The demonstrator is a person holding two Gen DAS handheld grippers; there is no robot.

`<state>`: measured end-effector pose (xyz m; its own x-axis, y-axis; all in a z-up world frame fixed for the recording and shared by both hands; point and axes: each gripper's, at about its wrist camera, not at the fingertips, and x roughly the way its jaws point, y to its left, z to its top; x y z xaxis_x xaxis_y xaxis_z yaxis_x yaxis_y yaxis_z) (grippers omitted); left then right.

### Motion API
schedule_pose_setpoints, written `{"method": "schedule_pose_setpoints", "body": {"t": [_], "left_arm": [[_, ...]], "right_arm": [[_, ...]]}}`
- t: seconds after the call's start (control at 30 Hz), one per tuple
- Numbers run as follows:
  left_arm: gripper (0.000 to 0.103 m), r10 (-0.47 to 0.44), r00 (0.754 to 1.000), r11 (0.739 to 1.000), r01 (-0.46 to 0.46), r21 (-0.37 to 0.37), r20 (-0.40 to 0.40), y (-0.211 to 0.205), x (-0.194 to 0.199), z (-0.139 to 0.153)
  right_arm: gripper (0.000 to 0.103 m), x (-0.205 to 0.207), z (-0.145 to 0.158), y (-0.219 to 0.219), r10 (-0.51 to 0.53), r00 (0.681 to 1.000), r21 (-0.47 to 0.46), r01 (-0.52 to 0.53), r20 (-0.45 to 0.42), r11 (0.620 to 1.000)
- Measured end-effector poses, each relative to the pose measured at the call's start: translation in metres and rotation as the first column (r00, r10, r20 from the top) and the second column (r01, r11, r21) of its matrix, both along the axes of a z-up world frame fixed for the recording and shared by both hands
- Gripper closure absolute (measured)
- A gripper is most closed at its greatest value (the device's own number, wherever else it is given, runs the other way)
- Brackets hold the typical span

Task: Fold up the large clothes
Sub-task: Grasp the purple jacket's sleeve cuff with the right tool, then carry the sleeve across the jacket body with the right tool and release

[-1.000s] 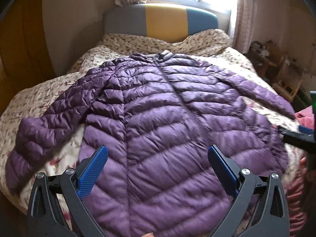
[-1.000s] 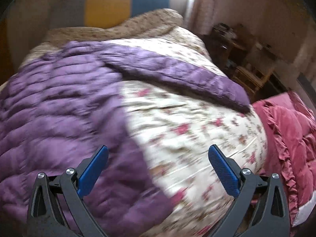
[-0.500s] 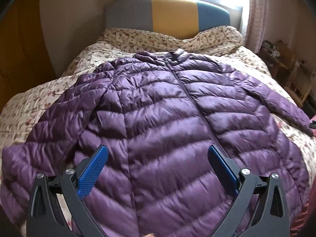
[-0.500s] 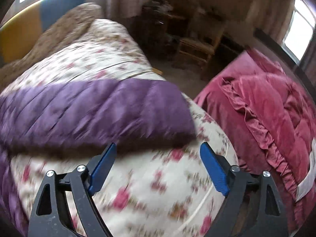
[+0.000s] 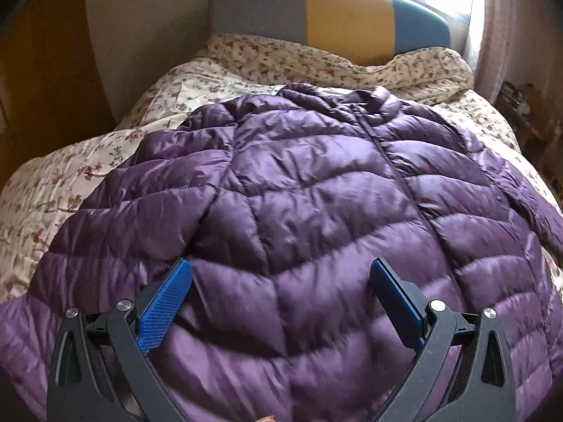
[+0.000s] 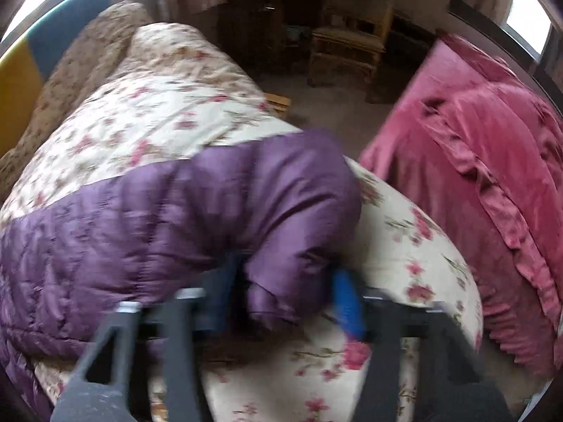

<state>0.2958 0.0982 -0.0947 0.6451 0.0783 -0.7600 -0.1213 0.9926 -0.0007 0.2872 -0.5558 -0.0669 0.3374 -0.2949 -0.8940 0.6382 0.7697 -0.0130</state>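
Note:
A purple quilted down jacket lies front up and zipped on a floral bedspread, collar toward the headboard. My left gripper hovers open and empty above the jacket's lower left front. In the right wrist view the jacket's sleeve stretches toward the bed's side edge. My right gripper straddles the cuff end, with the cuff bunched between its blue pads. The jaws are narrower than before. The frame is blurred, so I cannot tell if they grip the cuff.
A grey, yellow and blue headboard stands at the bed's far end under a window. A pink ruffled cover lies beside the bed on the right. Wooden furniture stands beyond the floor gap. A wooden wardrobe is on the left.
My right gripper swung from the jacket's body out to the sleeve end, dropped onto the cuff and narrowed its jaws. My left gripper moved forward and lower over the jacket front, still open.

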Motion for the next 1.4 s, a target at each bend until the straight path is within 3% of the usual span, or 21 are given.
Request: {"method": "schedule_pose_setpoints", "body": {"t": [0.23,0.43,0.63,0.8,0.97,1.1,1.2,1.3,1.4], "left_arm": [[0.003,0.028,0.999,0.999,-0.030,-0.039,-0.039,0.012,0.008,-0.014],[0.003,0.036,0.997,0.996,-0.042,-0.083,-0.068,0.020,0.016,-0.022],[0.003,0.041,0.997,0.995,-0.047,-0.091,-0.065,0.022,0.014,-0.022],[0.003,0.034,0.998,0.990,-0.041,-0.134,-0.052,0.030,0.008,-0.018],[0.003,0.023,0.999,0.985,-0.028,-0.171,-0.030,0.037,-0.002,-0.013],[0.004,0.014,1.000,0.980,-0.016,-0.197,-0.010,0.042,-0.008,-0.011],[0.004,0.013,1.000,0.970,-0.012,-0.242,0.005,0.049,-0.011,-0.010],[0.004,0.015,1.000,0.963,-0.011,-0.269,0.014,0.053,-0.014,-0.010],[0.005,0.021,1.000,0.957,-0.013,-0.291,0.023,0.057,-0.018,-0.008]], "right_arm": [[0.087,0.024,0.024,0.037,0.064,0.997,-0.072,-0.061,0.044,0.996],[0.087,0.052,0.056,0.103,0.218,0.972,-0.162,-0.202,0.090,0.966],[0.088,0.081,0.073,0.189,0.405,0.912,-0.282,-0.372,0.066,0.884],[0.088,0.093,0.076,0.280,0.588,0.809,-0.388,-0.539,0.011,0.748],[0.088,0.097,0.071,0.360,0.706,0.708,-0.406,-0.646,-0.005,0.646],[0.089,0.099,0.064,0.424,0.786,0.618,-0.389,-0.727,-0.012,0.566],[0.089,0.095,0.057,0.463,0.846,0.534,-0.355,-0.792,-0.006,0.497],[0.089,0.089,0.052,0.499,0.894,0.449,-0.300,-0.851,0.012,0.431],[0.089,0.081,0.043,0.529,0.922,0.386,-0.242,-0.892,0.027,0.381]]}}
